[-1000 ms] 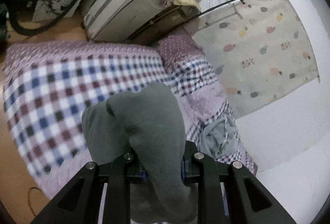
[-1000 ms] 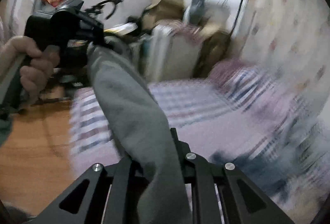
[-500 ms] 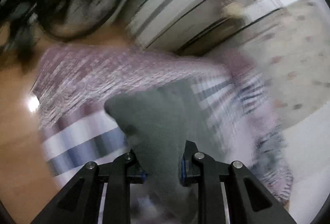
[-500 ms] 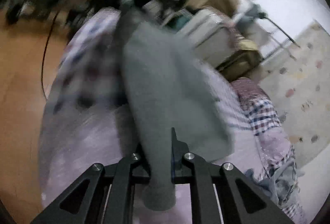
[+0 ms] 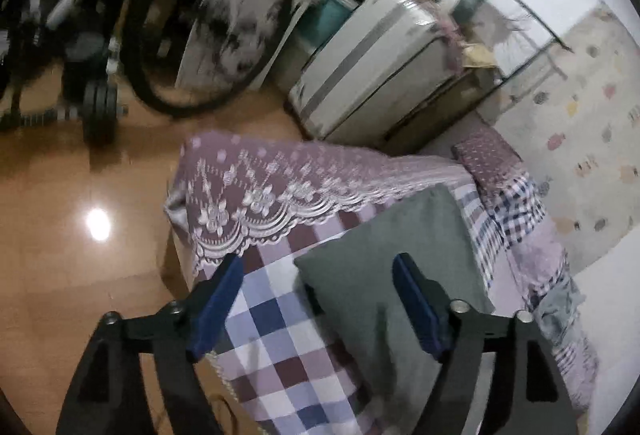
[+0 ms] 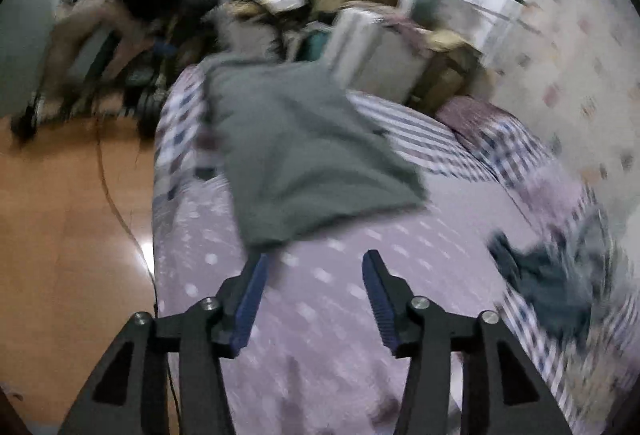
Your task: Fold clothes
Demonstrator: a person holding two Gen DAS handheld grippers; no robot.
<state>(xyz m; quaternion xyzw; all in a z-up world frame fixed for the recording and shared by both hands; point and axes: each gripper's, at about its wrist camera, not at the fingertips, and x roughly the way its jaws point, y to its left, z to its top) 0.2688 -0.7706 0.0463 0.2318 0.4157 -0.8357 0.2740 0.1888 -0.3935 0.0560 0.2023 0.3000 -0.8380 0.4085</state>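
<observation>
Left gripper (image 5: pixel 318 277) spread, straddling the near corner of the grey garment (image 5: pixel 404 255) lying on the bed (image 5: pixel 276 339); right gripper (image 6: pixel 314 275) also spread, empty, garment (image 6: pixel 304 151) just beyond at 12 o'clock. Garment's long axis runs 7-to-1 o'clock in the left view. Left is nearer for the next regrasp.

My left gripper (image 5: pixel 318 273) and my right gripper (image 6: pixel 314 269) both have black frames and blue finger pads (image 5: pixel 416 299). The garment (image 5: pixel 396 255) at twelve o'clock of them is plain grey-green. The bedspread (image 5: pixel 280 323) is checked in white, navy and maroon, with a mauve lace border (image 5: pixel 256 191) of white flowers; nearer my right fingers it is lilac with white dots. At two o'clock hangs a cream curtain (image 5: pixel 580 139) dotted pink, yellow and grey. The floor (image 5: pixel 60 255) is orange-brown.
</observation>
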